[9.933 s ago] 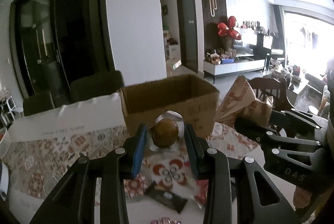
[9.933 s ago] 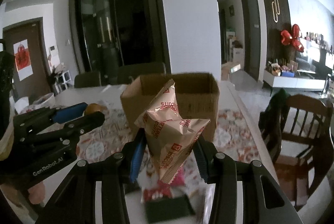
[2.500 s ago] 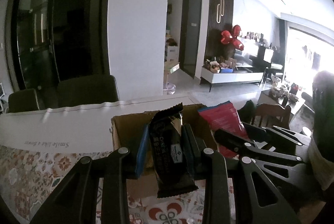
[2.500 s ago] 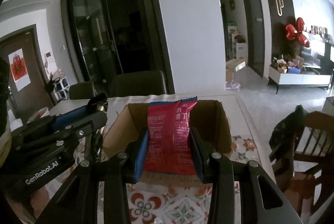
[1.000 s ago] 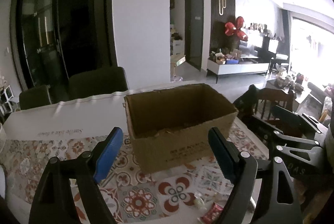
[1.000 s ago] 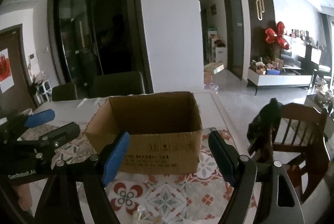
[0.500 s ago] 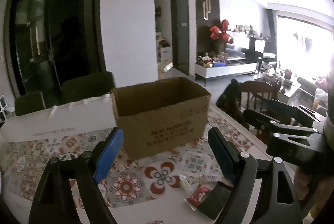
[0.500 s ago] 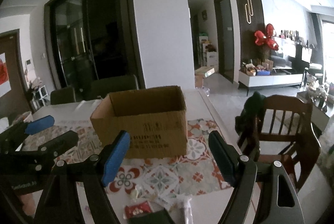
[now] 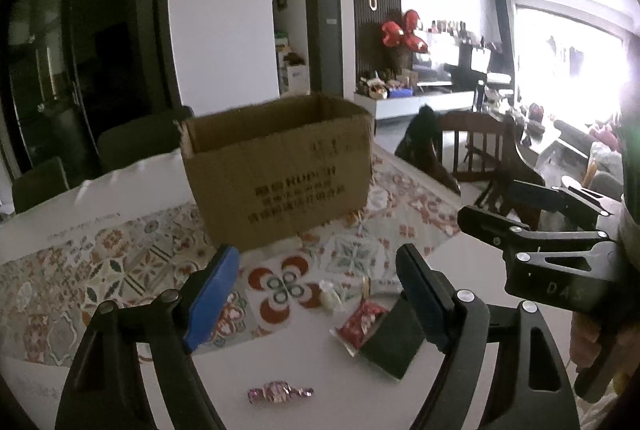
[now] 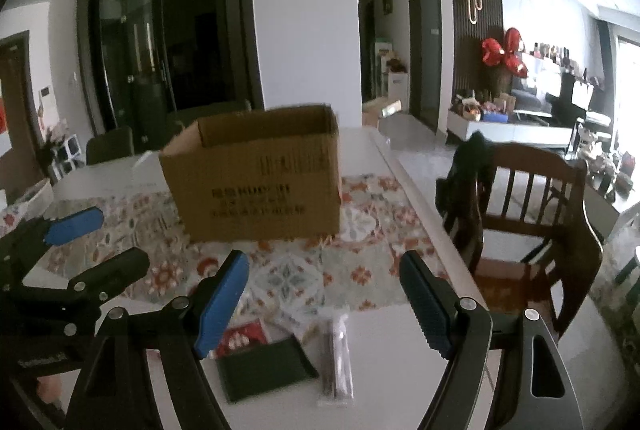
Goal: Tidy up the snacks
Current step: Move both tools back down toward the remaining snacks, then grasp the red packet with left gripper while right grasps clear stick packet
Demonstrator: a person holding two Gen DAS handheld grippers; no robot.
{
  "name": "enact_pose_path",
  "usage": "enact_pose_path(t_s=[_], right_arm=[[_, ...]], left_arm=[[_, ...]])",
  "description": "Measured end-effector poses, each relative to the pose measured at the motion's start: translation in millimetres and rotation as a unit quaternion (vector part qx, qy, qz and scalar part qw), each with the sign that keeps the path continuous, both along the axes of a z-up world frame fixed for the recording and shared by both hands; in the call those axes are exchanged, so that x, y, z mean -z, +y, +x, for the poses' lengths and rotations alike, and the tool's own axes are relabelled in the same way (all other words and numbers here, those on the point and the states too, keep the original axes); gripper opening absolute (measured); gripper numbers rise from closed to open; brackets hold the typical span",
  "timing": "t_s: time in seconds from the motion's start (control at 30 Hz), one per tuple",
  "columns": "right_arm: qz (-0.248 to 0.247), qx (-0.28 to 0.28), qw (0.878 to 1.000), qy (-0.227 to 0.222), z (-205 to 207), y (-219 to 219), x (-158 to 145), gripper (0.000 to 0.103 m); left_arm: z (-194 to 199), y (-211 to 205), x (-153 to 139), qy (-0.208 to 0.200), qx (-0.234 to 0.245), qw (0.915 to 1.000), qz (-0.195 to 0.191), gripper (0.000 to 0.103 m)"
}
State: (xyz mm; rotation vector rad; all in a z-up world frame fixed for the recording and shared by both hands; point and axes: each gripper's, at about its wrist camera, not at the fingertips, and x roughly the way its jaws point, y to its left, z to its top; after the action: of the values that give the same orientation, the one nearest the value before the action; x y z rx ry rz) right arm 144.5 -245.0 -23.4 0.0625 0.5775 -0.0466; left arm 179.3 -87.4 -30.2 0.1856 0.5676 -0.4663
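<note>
An open cardboard box (image 9: 280, 169) stands on the patterned runner; in the right wrist view the box (image 10: 260, 181) is straight ahead. Loose snacks lie on the white tabletop in front of it: a red packet (image 9: 360, 322), a dark green packet (image 9: 394, 346), a small white candy (image 9: 330, 296) and a pink wrapped candy (image 9: 280, 392). My left gripper (image 9: 316, 262) hovers over them, its jaws closing with nothing between them. My right gripper (image 10: 324, 262) is open and empty above the green packet (image 10: 264, 366) and a long clear packet (image 10: 336, 362).
A wooden chair (image 10: 532, 213) with dark clothing on its back stands just past the table's right edge. Dark chairs (image 9: 136, 141) line the far side. The two grippers sit side by side, the right gripper (image 9: 490, 201) close to the left one.
Both grippers have pulled back from the box and sunk toward the table. The loose snacks at the front have come into view beneath them.
</note>
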Motion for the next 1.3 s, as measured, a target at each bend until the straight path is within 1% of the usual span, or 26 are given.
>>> enact_pose_path(t_s=[0.17, 0.2, 0.27, 0.3, 0.37, 0.47, 0.53, 0.57, 0.67, 0.7, 0.77, 0.9, 0.97, 1.03, 1.17, 1.3], right_arm=[[0.006, 0.007, 0.999, 0.037, -3, -3, 21, 0.078], [0.008, 0.009, 0.999, 0.044, -3, -5, 25, 0.078], [0.010, 0.012, 0.998, 0.054, -5, -6, 34, 0.078], [0.008, 0.013, 0.998, 0.058, -6, -6, 38, 0.078], [0.002, 0.016, 0.998, 0.062, -9, -5, 44, 0.078], [0.000, 0.014, 0.998, 0.069, -11, -5, 52, 0.078], [0.002, 0.013, 0.997, 0.074, -10, -5, 56, 0.078], [0.004, 0.012, 0.997, 0.076, -10, -5, 60, 0.077], [0.012, 0.011, 0.996, 0.087, -7, -8, 67, 0.070], [0.015, 0.010, 0.996, 0.091, -5, -8, 69, 0.069], [0.018, 0.010, 0.995, 0.096, -4, -9, 73, 0.065], [0.023, 0.005, 0.994, 0.106, 1, -9, 81, 0.061], [0.025, 0.001, 0.994, 0.110, 3, -9, 84, 0.057], [0.026, -0.001, 0.993, 0.112, 6, -9, 85, 0.056], [0.032, -0.003, 0.993, 0.116, 11, -10, 90, 0.048], [0.040, -0.004, 0.992, 0.122, 15, -12, 94, 0.045]], left_arm=[[-2, -3, 17, 0.020, 0.004, 0.9998, 0.004, 0.076], [-2, -3, 21, 0.022, 0.006, 0.9997, 0.005, 0.074], [-2, -4, 27, 0.024, 0.007, 0.9996, 0.010, 0.073], [-2, -4, 30, 0.025, 0.008, 0.9996, 0.010, 0.073], [-2, -6, 35, 0.025, 0.010, 0.9996, 0.012, 0.068], [-4, -11, 45, 0.026, 0.020, 0.9992, 0.022, 0.067], [-4, -15, 51, 0.029, 0.028, 0.9987, 0.030, 0.061], [-3, -17, 54, 0.032, 0.031, 0.9984, 0.035, 0.060], [-1, -23, 64, 0.043, 0.038, 0.9972, 0.049, 0.056], [0, -25, 67, 0.048, 0.043, 0.9967, 0.051, 0.052], [3, -28, 72, 0.057, 0.048, 0.9957, 0.055, 0.050], [11, -34, 81, 0.071, 0.054, 0.9939, 0.065, 0.042], [15, -36, 84, 0.078, 0.056, 0.9933, 0.065, 0.040], [18, -38, 87, 0.086, 0.059, 0.9925, 0.064, 0.036], [22, -41, 92, 0.098, 0.061, 0.9912, 0.065, 0.034], [27, -44, 98, 0.111, 0.063, 0.9896, 0.066, 0.031]])
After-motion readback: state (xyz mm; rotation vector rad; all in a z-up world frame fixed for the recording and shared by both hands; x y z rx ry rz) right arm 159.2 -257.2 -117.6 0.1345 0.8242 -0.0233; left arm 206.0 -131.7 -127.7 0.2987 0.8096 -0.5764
